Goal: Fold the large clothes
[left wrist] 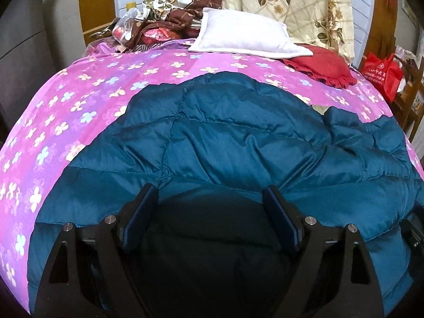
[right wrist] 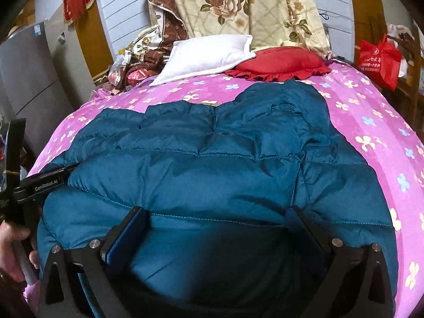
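Observation:
A large teal quilted down jacket [left wrist: 225, 137] lies spread on the pink flowered bedsheet [left wrist: 79, 100]; it also shows in the right wrist view [right wrist: 212, 159]. My left gripper [left wrist: 212, 193] is open, its fingers wide apart over the jacket's near edge, with puffy fabric between them. My right gripper [right wrist: 217, 214] is open too, fingers spread over the jacket's near hem. The left gripper's body [right wrist: 39, 182] shows at the jacket's left side in the right wrist view.
A white pillow [left wrist: 246, 34] and a red ruffled cushion [left wrist: 326, 69] lie at the bed's head, with a floral quilt [left wrist: 291, 2] and piled brown bedding [left wrist: 169, 18] behind. A red bag [left wrist: 381, 71] hangs at the right. A grey cabinet [right wrist: 29, 79] stands left.

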Available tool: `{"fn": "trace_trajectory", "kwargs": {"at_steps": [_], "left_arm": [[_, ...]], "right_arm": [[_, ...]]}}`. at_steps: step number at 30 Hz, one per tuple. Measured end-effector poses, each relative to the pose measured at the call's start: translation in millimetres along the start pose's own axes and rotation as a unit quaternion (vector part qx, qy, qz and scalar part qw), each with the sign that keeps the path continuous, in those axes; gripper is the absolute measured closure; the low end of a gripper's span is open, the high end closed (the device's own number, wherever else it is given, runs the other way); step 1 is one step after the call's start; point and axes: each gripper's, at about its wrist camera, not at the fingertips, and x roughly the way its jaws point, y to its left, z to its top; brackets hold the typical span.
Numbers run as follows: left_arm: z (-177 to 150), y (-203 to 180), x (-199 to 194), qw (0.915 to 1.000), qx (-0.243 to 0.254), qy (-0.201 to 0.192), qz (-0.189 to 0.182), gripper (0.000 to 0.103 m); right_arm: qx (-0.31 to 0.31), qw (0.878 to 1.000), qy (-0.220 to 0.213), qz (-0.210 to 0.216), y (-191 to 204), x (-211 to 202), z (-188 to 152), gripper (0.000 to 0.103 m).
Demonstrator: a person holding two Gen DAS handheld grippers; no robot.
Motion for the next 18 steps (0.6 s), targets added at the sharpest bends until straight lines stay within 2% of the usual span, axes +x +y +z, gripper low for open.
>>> {"fn": "trace_trajectory", "kwargs": {"at_steps": [3,6,7,9,12,13,15,18], "left_arm": [[3,8,-17,0.9999,0.006,-0.003,-0.008,0.02],[11,37,-60,0.9977,-0.005,-0.066,-0.015,0.02],[12,52,-68,0.9971,-0.016,-0.074,-0.005,0.019],[11,80,-66,0.9969,-0.044,-0.061,0.02,0.019],[-6,126,-42,0.9932,-0.111,-0.006,0.034,0.019],[-13,138,-33,0.991,-0.132,0.009,0.025,0.019],[-21,154,-14,0.984,-0.168,0.045,-0.039,0.019],[-23,167,-2,0.9727,-0.2,0.064,-0.099,0.019]], "right_arm": [[-0.005,1.0,0.005,-0.005,2,-2,1,0.0],[-0.002,1.0,0.005,-0.001,0,-5,1,0.0],[-0.003,1.0,0.006,-0.001,0,-5,1,0.0],[-0.008,1.0,0.006,0.0,1,-6,0,0.0],[-0.015,1.0,0.004,0.001,2,-7,-2,0.0],[-0.016,1.0,0.005,0.001,2,-7,-2,0.0],[-0.015,1.0,0.006,0.002,2,-7,-2,0.0],[-0.015,1.0,0.007,-0.001,2,-6,-1,0.0]]}}
